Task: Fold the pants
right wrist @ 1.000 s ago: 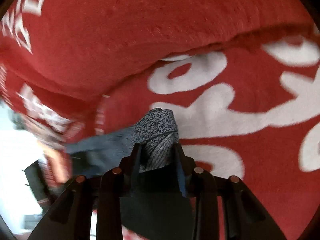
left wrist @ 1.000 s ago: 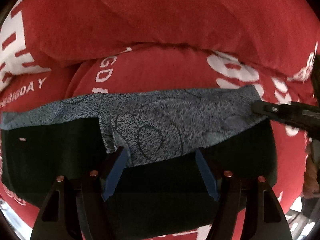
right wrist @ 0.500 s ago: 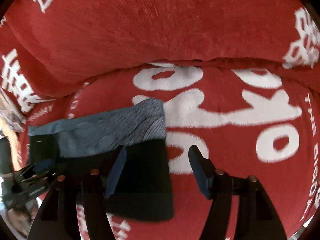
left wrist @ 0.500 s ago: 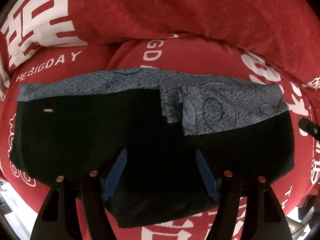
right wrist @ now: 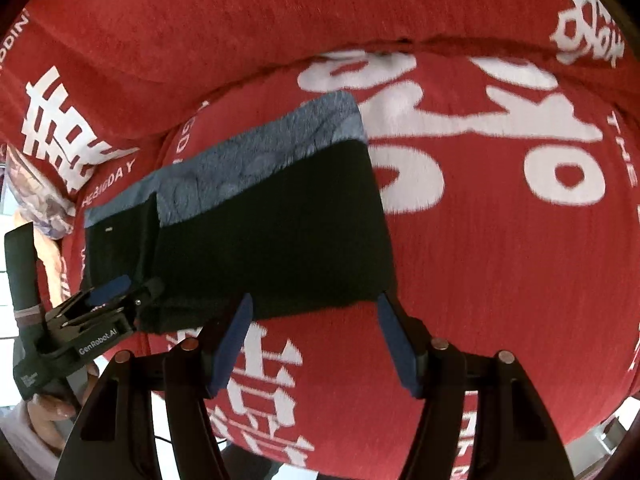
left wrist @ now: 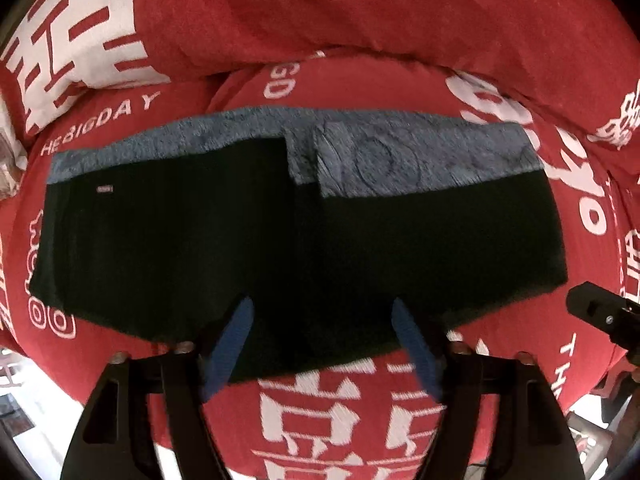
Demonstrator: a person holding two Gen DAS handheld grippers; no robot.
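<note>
The black pants lie folded flat on the red seat cushion, with a blue-grey patterned band along their far edge. My left gripper hovers above the near edge of the pants; its jaws are opening and the blue pads grip nothing. In the right wrist view the same pants lie ahead and to the left. My right gripper stands open over the pants' near right corner, holding nothing. The left gripper also shows there, at the pants' left end.
The sofa's red back cushion with white lettering rises behind the pants. One finger of the right gripper juts in at the right edge. A patterned cloth lies at the far left, and a hand holds the left gripper.
Both grippers have let go of the patterned edge and pulled back and up. The pants now lie folded flat, and both sets of jaws stand wider.
</note>
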